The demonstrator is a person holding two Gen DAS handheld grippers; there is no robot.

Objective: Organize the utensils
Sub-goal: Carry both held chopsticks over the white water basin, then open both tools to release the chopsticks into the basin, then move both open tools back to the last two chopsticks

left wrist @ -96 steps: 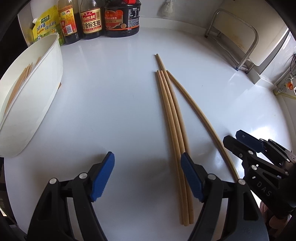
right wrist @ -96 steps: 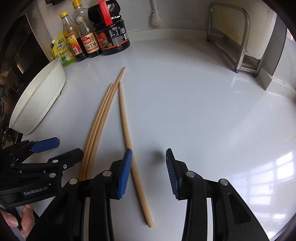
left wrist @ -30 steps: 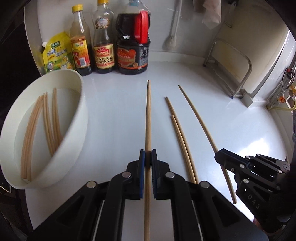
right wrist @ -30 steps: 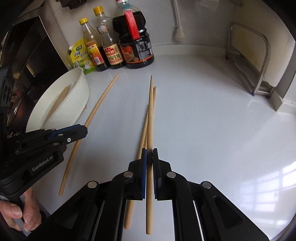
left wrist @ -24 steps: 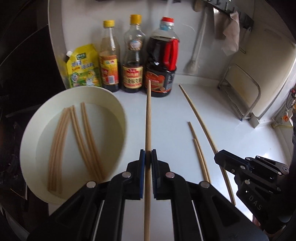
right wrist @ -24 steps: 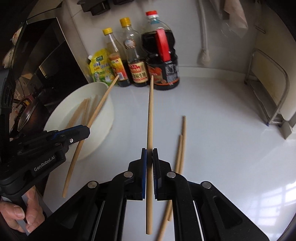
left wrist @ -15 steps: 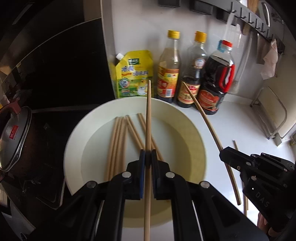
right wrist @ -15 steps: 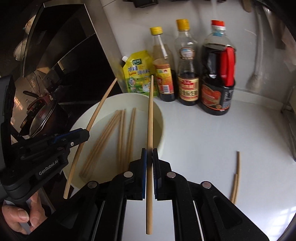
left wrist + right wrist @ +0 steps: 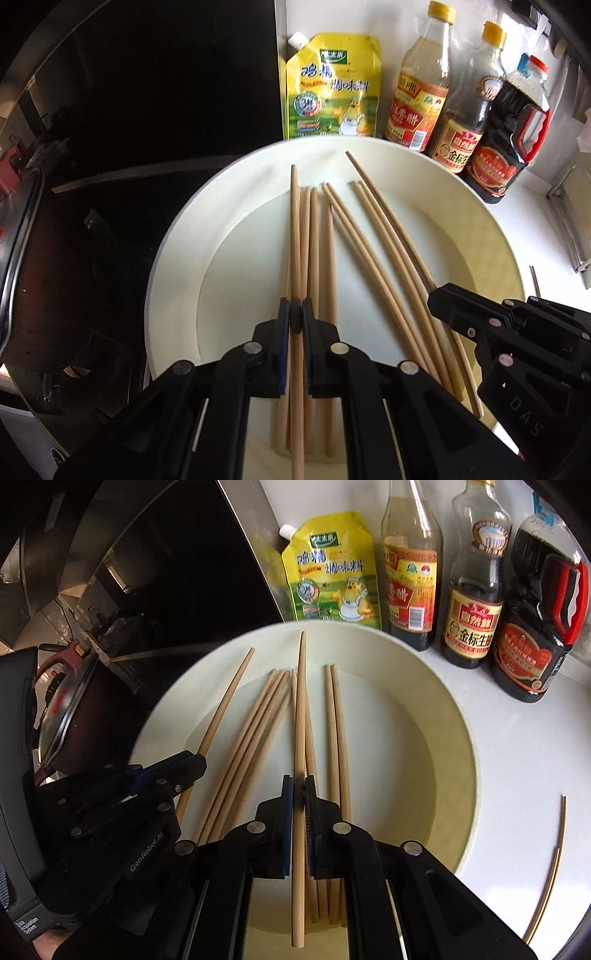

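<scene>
Both my grippers, left gripper (image 9: 296,317) & right gripper (image 9: 298,794), fingers clenching one chopstick each (image 9: 294,236) (image 9: 300,716), hovering inside white bowl (image 9: 491,236) rim; sauce bottles (image 9: 472,602) crowding far edge.

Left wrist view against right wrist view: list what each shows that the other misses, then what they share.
Only the left wrist view: the right gripper from the side, and a metal rack at the right edge.

Only the right wrist view: the left gripper from the side, a hand beneath it, and two chopsticks lying on the counter.

Both: the white bowl holding chopsticks, each gripper's jaws shut on one chopstick above it, the yellow pouch, three bottles and the pot.
</scene>
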